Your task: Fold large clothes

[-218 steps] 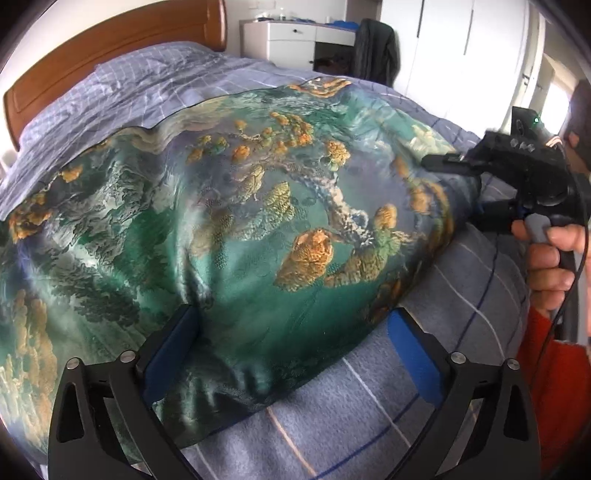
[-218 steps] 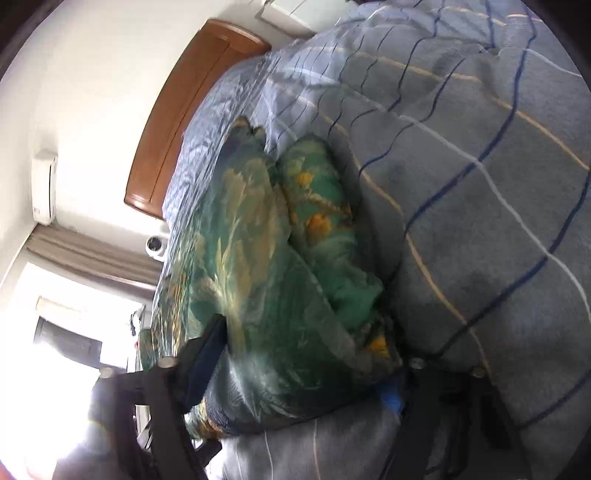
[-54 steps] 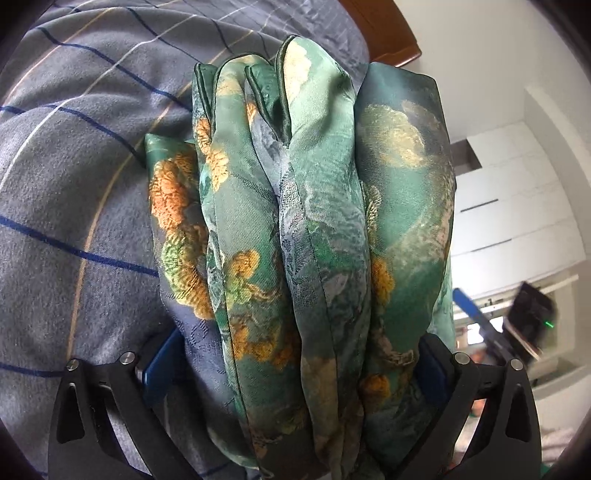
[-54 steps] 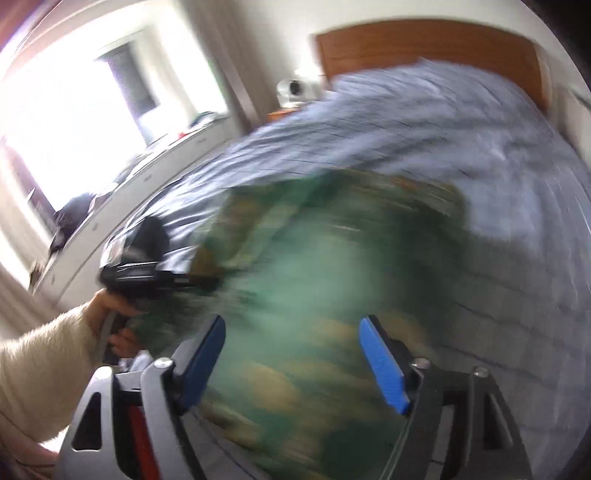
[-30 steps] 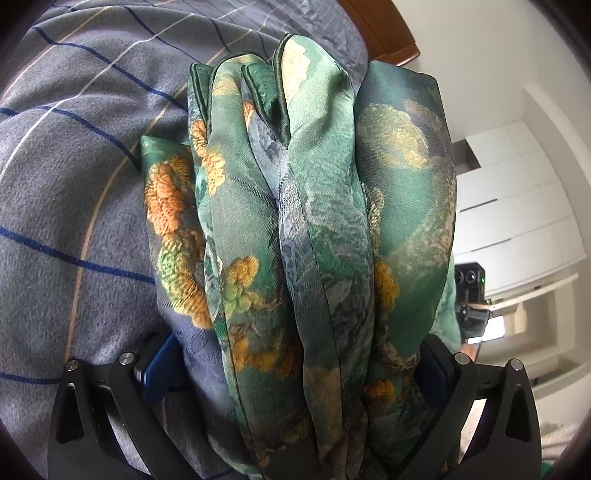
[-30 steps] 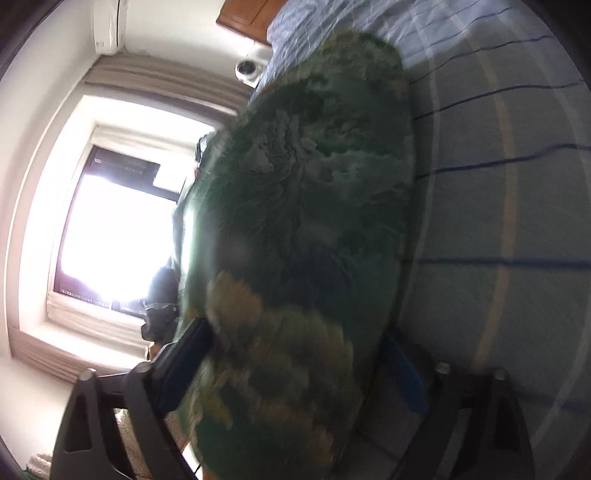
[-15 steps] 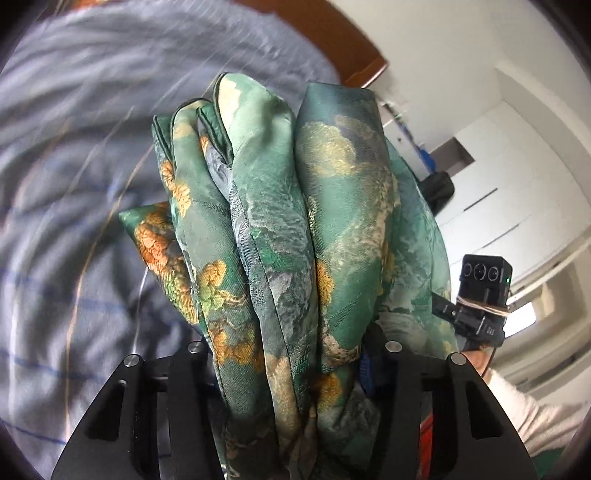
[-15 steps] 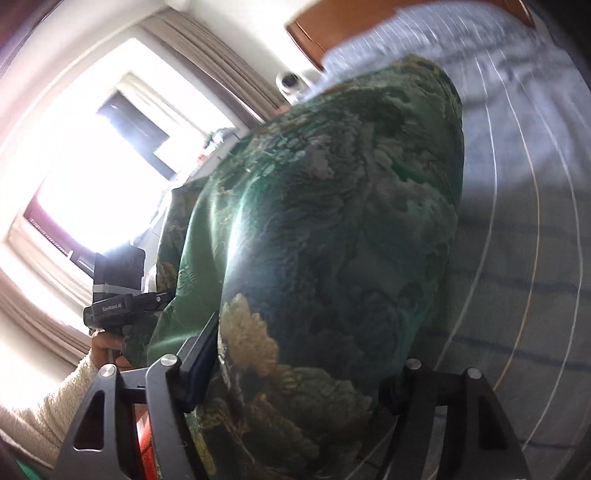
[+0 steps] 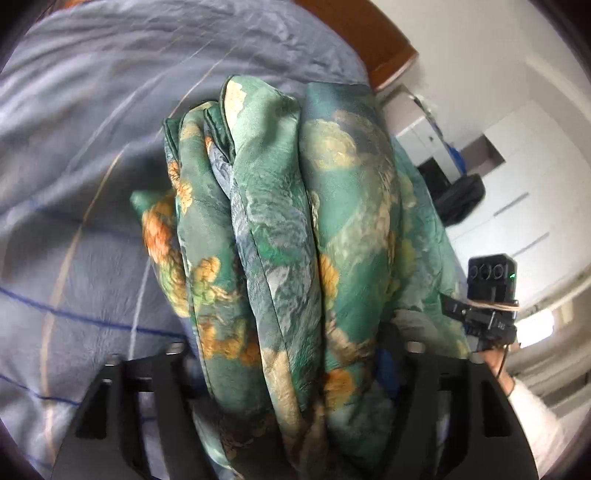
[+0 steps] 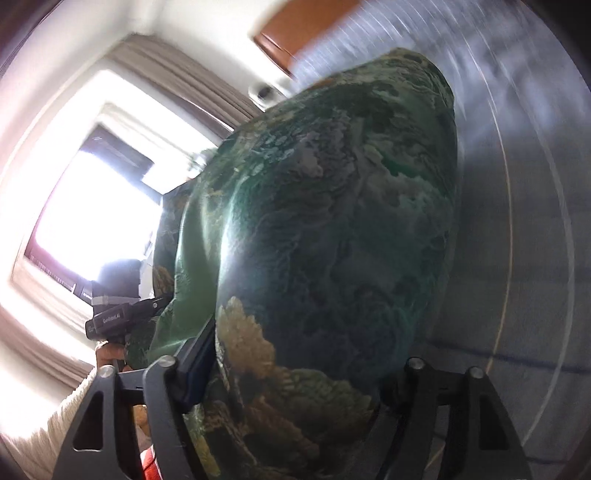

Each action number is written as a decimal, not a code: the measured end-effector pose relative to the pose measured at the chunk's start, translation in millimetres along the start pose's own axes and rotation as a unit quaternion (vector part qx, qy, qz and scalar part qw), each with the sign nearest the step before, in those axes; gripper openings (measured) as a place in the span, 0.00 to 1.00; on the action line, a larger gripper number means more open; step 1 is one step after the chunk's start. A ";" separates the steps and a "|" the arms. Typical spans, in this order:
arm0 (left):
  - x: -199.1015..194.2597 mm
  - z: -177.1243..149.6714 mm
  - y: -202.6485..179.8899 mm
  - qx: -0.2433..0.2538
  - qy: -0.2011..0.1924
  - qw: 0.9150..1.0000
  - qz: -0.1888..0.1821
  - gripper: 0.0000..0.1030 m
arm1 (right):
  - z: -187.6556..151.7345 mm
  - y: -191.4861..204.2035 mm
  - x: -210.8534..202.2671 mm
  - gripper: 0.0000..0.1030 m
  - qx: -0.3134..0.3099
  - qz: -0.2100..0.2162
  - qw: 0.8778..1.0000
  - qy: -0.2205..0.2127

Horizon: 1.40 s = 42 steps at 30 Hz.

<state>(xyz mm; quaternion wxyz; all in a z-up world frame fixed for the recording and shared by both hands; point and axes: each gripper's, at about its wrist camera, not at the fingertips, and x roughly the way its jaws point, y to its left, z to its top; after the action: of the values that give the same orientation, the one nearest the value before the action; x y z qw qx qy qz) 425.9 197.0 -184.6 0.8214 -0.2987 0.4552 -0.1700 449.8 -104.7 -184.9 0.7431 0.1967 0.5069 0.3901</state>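
A green satin garment [image 9: 280, 221] with orange and gold flowers is folded into a thick bundle of several layers. It fills the gap of my left gripper [image 9: 291, 362], whose jaws are opening a little while the pads still press its sides. In the right wrist view the same garment [image 10: 332, 221] bulges between the fingers of my right gripper [image 10: 295, 369], also opening slightly and still gripping. Each gripper shows in the other's view: the right gripper [image 9: 491, 295] and the left gripper [image 10: 114, 314], at opposite ends of the bundle.
A grey-blue striped bed cover [image 9: 74, 147] lies under and behind the bundle, ending at a wooden headboard [image 9: 369, 33]. White cabinets [image 9: 517, 166] and a dark chair [image 9: 461, 199] stand beyond. A bright curtained window [image 10: 92, 214] is at the left. A cream sleeve [image 9: 532, 406] shows.
Both pairs of jaws squeezed in on the bundle, then widened a little. Both grippers swung across the bed with the bundle between them, bringing the headboard and room into view.
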 end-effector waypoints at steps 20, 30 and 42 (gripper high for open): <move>-136.3 -133.7 -148.3 0.241 -0.242 0.889 0.305 1.00 | -120.0 135.2 -139.0 0.88 -0.263 -0.326 0.900 -0.119; -142.1 -194.3 -191.4 0.155 -0.208 0.907 0.331 1.00 | -187.2 191.4 -161.8 0.88 -0.238 -0.348 0.891 -0.170; -157.3 -223.7 -226.5 0.142 -0.191 0.918 0.316 1.00 | -221.9 225.8 -170.3 0.88 -0.191 -0.399 0.883 -0.157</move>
<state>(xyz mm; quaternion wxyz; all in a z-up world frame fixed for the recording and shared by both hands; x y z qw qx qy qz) 151.2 35.6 -27.8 0.9376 -0.0463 0.3310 0.0960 131.7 -120.7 -18.2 0.9288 -0.1092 0.3353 0.1139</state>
